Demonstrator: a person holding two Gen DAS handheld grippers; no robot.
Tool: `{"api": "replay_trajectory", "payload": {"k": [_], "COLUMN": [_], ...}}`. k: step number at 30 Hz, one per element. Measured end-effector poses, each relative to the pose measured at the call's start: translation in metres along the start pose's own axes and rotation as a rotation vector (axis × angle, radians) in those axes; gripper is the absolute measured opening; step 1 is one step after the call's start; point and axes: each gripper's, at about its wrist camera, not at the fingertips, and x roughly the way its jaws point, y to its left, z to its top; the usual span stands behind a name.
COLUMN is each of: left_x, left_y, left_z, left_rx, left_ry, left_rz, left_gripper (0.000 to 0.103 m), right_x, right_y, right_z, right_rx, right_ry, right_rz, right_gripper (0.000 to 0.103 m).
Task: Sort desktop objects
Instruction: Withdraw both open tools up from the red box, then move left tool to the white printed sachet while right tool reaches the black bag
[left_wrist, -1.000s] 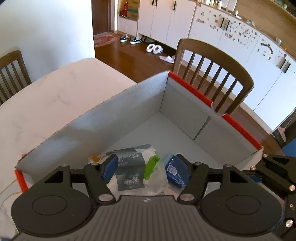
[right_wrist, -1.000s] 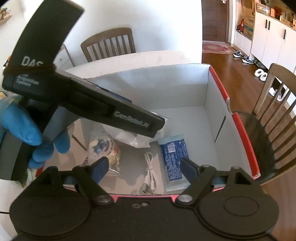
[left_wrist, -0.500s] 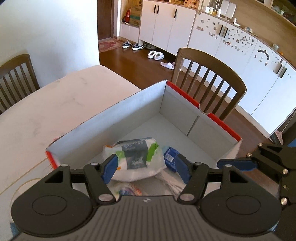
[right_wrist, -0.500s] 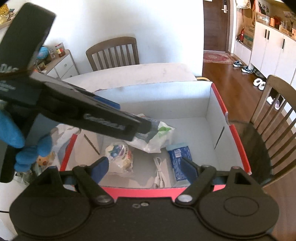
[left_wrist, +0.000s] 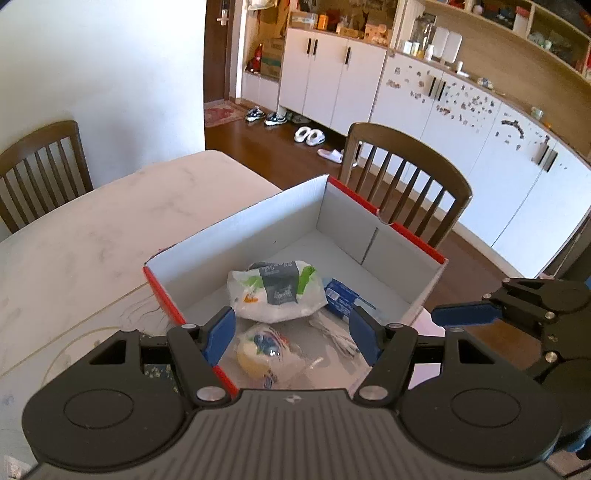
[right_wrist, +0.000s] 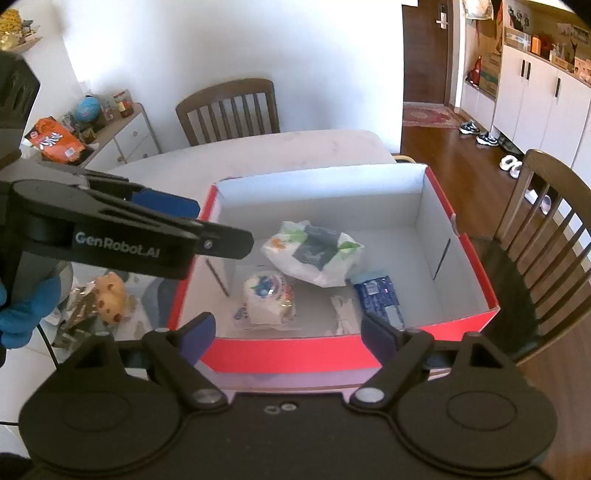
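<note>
Chairs (left_wrist: 406, 177) flank counter (left_wrist: 92, 240); left gripper (left_wrist: 291, 334) and right gripper (right_wrist: 288, 332) hover over box (right_wrist: 295, 354), jaws spread, empty.

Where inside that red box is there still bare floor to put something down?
The far half of the box floor, between the tissue pack and the far wall, is bare. The near end is crowded: round wrapped snack, white cable and blue packet lie close together.
</note>
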Motion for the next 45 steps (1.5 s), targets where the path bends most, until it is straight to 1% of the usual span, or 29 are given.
{"api": "replay_trajectory", "payload": {"k": [5, 7, 8, 11, 15, 20, 26, 30, 37, 40, 43, 45], "left_x": [-0.028, -0.036, -0.041, -0.053, -0.069, -0.086, -0.104, -0.115, -0.133, -0.141, -0.146, -0.149], "left_y": [0.006, 0.012, 0.015, 0.024, 0.034, 0.048, 0.063, 0.074, 0.102, 0.114, 0.127, 0.134], "left_z": [-0.014, -0.02, -0.025, -0.035, -0.05, -0.065, -0.085, -0.098, -0.119, -0.128, -0.134, -0.138], "left_rx": [0.002, -0.008, -0.012, -0.017, -0.024, -0.038, -0.035, -0.042, -0.067, -0.075, -0.105, -0.116], "left_ry": [-0.037, -0.041, -0.043, -0.046, -0.055, -0.06, -0.069, -0.073, -0.084, -0.101, -0.095, -0.097], "left_rz": [0.003, 0.0, -0.001, 0.001, -0.001, 0.001, 0.032, 0.041, 0.067, 0.085, 0.069, 0.076], "left_gripper": [0.067, 0.071, 0.074, 0.075, 0.083, 0.085, 0.1, 0.103, 0.103, 0.103, 0.103, 0.103], "right_x": [-0.009, -0.01, -0.01, -0.012, -0.016, -0.02, -0.017, -0.012, -0.005, -0.002, 0.001, 0.004], "right_y": [0.016, 0.025, 0.031, 0.045, 0.062, 0.082, 0.111, 0.13, 0.159, 0.169, 0.178, 0.185], "right_z": [-0.005, -0.008, -0.009, -0.012, -0.016, -0.021, -0.03, -0.035, -0.042, -0.044, -0.044, -0.044], "right_rx": [0.012, 0.011, 0.008, 0.005, 0.014, 0.014, 0.019, 0.016, 0.005, 0.002, 0.0, -0.007], "right_ry": [-0.014, -0.016, -0.017, -0.02, -0.033, -0.048, -0.053, -0.048, -0.042, -0.039, -0.035, -0.036], "right_rz": [0.006, 0.008, 0.009, 0.011, 0.02, 0.027, 0.028, 0.033, 0.04, 0.046, 0.05, 0.051], "right_gripper": [0.089, 0.089, 0.09, 0.09, 0.091, 0.091, 0.092, 0.092, 0.092, 0.092, 0.092, 0.092]}}
